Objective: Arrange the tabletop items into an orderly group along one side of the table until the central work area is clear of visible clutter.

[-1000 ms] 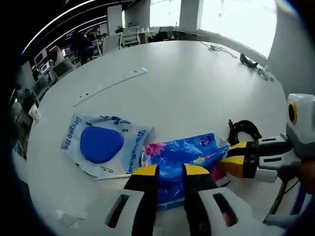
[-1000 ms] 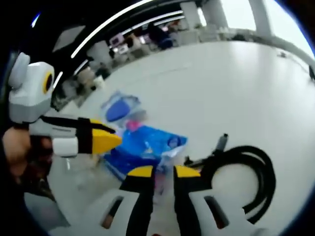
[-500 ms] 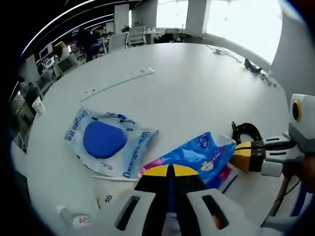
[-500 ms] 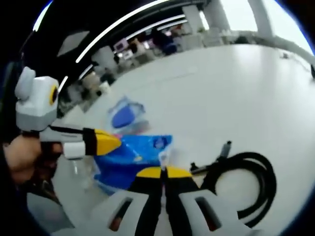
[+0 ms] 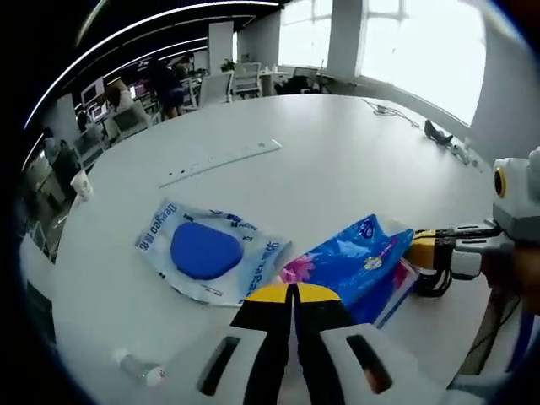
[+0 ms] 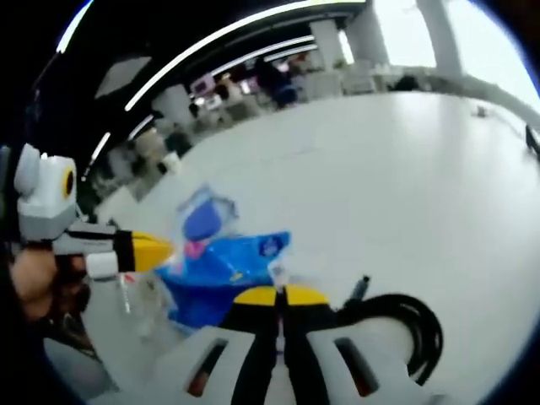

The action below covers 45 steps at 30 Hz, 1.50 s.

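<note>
A blue flowered tissue pack (image 5: 354, 261) is stretched between my two grippers. My left gripper (image 5: 292, 291) is shut on its near edge. My right gripper (image 5: 413, 250) comes in from the right and grips the far end. In the right gripper view, my right gripper (image 6: 279, 295) is shut on the tissue pack (image 6: 221, 270), and the left gripper (image 6: 163, 251) holds the other end. A white wipes pack (image 5: 207, 251) with a blue oval lies flat just left of the tissue pack. It appears blurred behind the tissue pack as the wipes pack (image 6: 202, 221).
A coiled black cable (image 6: 409, 325) lies on the white table (image 5: 337, 160) by my right gripper. A long white power strip (image 5: 221, 158) lies farther back. A small clear bottle (image 5: 139, 369) lies near the table's front edge. Chairs and people are beyond the table.
A second ago both grippers stood open around the tissue pack; both have since shut on it. The pack has shifted a little with them, and both views have moved.
</note>
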{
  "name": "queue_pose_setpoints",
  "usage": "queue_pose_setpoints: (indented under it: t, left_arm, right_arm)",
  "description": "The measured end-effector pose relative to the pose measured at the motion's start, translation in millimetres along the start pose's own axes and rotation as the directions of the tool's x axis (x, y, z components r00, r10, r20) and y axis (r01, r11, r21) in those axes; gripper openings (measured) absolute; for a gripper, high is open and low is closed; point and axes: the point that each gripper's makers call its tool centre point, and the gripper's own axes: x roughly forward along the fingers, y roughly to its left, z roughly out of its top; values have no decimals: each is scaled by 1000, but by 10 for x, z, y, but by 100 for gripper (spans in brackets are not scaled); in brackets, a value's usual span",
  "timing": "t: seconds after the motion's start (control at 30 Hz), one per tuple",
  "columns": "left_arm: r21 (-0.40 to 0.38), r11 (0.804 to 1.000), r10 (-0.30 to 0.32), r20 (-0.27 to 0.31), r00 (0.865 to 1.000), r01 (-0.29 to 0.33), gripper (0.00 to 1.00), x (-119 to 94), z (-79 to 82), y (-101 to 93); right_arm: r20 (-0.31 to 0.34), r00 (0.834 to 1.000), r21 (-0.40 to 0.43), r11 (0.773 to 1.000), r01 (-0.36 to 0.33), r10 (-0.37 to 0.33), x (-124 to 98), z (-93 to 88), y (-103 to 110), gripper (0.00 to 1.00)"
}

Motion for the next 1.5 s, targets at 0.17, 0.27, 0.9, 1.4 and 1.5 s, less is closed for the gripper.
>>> queue_pose_setpoints:
  t: [0.17,0.27,0.9,1.4,1.5]
  left_arm:
    - [-16,1000,8,8,1000,-7,0,-26,17,24]
    - [-65,997,-28,27,999,30,2,-41,59,-58]
    - [-188,976,-103,57,993,112,38,-24,27,-336]
    - [-167,979,-106,88,991,119,37,-126,63,-351]
    - [-167,979,-99,96,990,114,36,-159,76,-359]
  right_arm:
    - [16,1000,12,1000,20,-20,-34,88,-96,0]
    - [28,999,25,999,37,-38,-59,139,-168,0]
    - [44,995,84,993,86,-90,-146,182,-431,0]
    - [51,994,87,992,89,-93,-160,193,-437,0]
    - [52,994,94,991,91,-96,-170,192,-456,0]
